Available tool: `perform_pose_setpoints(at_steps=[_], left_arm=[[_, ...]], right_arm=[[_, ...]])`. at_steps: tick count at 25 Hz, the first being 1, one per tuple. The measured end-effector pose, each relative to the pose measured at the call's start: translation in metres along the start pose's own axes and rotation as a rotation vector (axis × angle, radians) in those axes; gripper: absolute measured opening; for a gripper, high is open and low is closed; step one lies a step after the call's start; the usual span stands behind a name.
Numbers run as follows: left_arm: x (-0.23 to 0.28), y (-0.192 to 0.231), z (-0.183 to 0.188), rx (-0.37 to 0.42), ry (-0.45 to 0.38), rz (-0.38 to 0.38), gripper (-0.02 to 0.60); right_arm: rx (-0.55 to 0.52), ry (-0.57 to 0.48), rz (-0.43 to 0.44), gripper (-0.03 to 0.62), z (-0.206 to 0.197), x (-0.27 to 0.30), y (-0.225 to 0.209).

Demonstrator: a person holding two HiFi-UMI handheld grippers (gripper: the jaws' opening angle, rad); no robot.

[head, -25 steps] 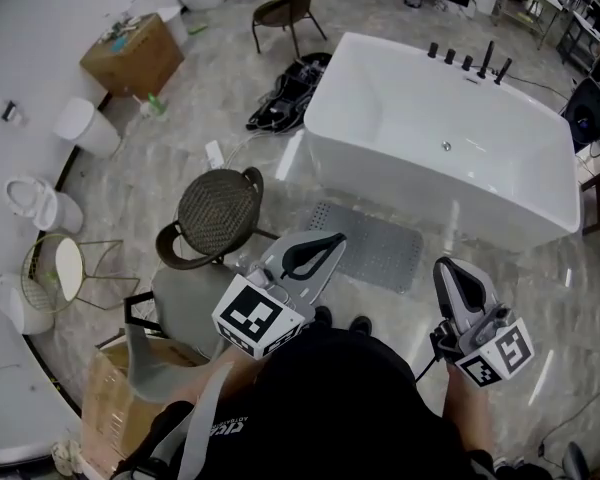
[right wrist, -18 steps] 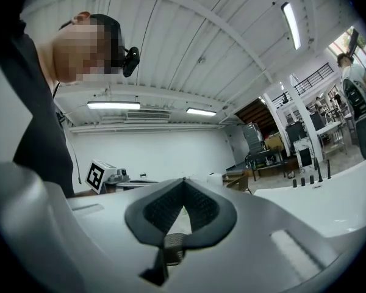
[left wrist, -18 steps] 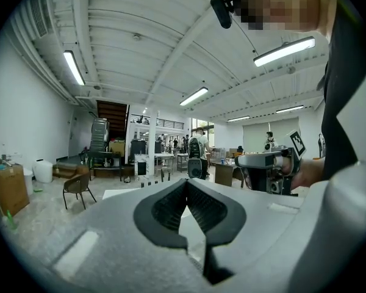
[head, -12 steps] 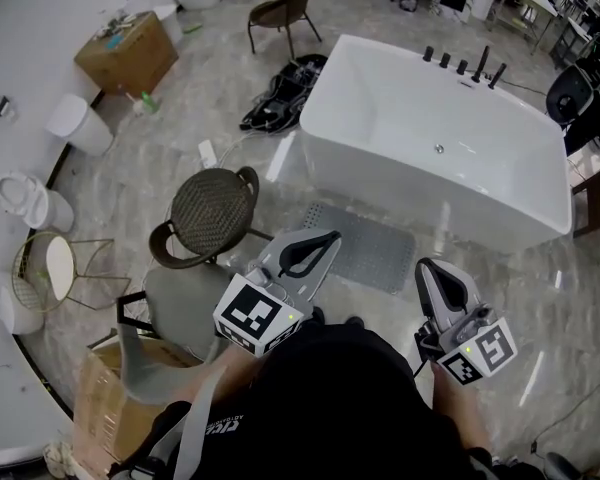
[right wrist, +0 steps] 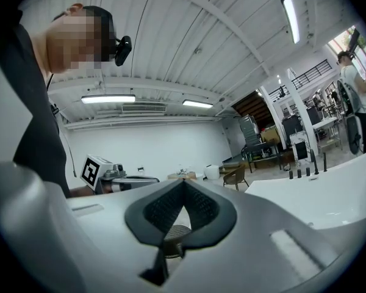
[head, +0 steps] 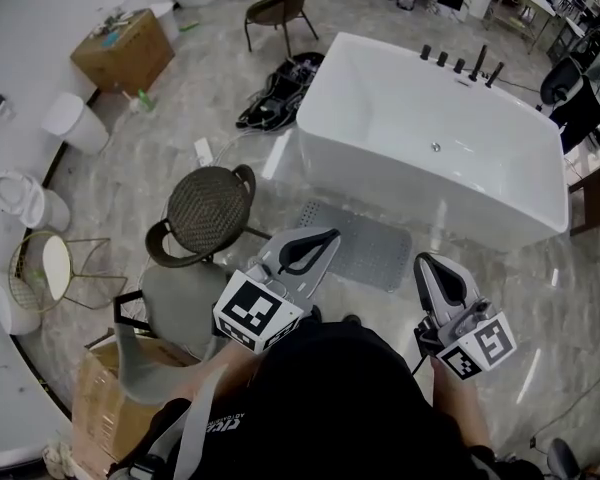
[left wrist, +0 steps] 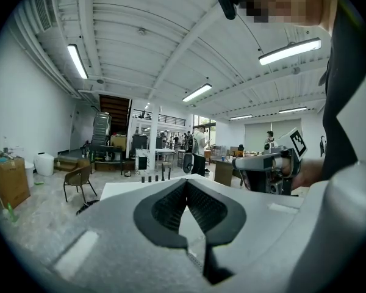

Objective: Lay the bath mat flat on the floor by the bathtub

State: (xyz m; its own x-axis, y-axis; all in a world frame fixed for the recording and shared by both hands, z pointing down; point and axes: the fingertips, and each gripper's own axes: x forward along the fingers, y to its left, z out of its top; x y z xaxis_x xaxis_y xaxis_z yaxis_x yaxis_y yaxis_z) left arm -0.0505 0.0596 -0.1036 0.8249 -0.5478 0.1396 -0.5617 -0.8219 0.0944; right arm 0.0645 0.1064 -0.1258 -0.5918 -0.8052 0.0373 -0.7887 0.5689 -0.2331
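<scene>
Marble floor [head: 230,118] beside the white bathtub [head: 400,118] carries the grey perforated bath mat [head: 355,243], seemingly flat already. Left tongs [head: 330,238] and right tongs [head: 430,264], both closed and empty, need only withdraw.

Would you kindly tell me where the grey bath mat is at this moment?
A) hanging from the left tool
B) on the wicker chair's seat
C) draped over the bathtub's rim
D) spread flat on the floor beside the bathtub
D: in the head view the bath mat lies spread flat on the floor, right beside the near wall of the bathtub.
</scene>
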Motion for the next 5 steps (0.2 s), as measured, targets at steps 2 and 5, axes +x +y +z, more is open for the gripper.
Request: perform_pose_setpoints(at_steps=[2,5], left_arm=[[0.0004,-0.0014,0.0005,0.005,0.003,-0.007,0.006],[0.0010,-0.0044,0.0007,0.005,0.012,-0.020,0.006]], right_arm=[[0.000,-0.004,-0.004,0.000,0.0012,-0.0007,0.0004],[0.003,-0.007,-0.006,0.000,0.0020,-0.0018,0.0017]])
